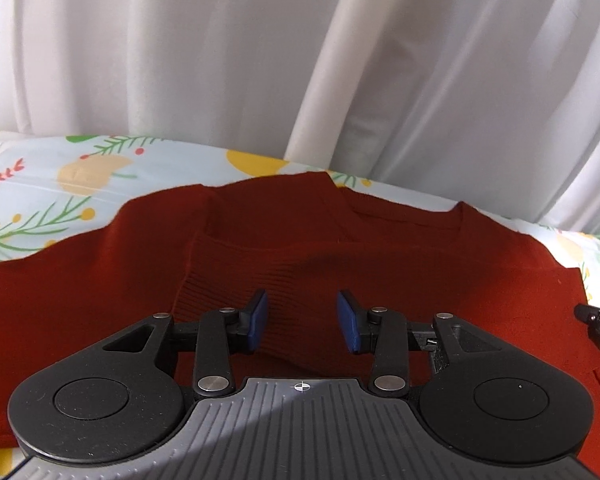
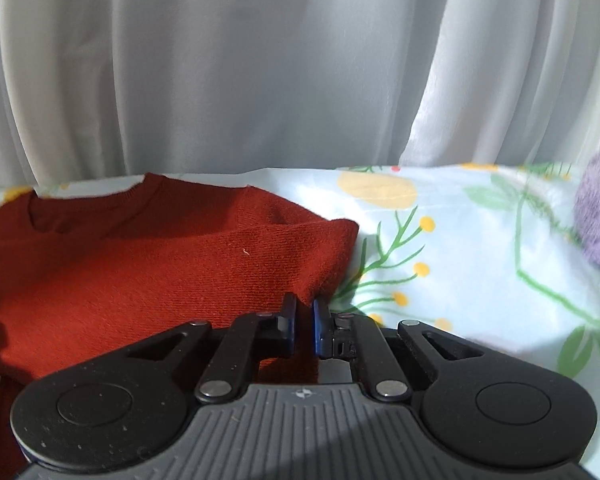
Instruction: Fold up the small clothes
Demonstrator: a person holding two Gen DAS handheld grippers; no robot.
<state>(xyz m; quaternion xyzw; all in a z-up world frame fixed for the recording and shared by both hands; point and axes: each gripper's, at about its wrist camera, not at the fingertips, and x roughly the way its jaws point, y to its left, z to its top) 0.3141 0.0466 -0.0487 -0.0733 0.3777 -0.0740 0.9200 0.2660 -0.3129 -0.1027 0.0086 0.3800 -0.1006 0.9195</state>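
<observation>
A: Where's the sweater (image 1: 100, 280)?

B: Flat on the floral sheet (image 2: 480, 240), 1 ribbed cuff folded across its middle. The left hand-held gripper (image 1: 302, 316) stands partly apart over that cuff, gripping nothing.

A: And the right hand-held gripper (image 2: 304, 320)?

B: Pinched on the folded side edge. It's a thin bite; I'd guess the knit could slip and the fold fall open.

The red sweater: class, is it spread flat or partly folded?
Partly folded: the red sweater has its ribbed-cuff sleeve laid across its body, and its right edge is doubled over.
</observation>
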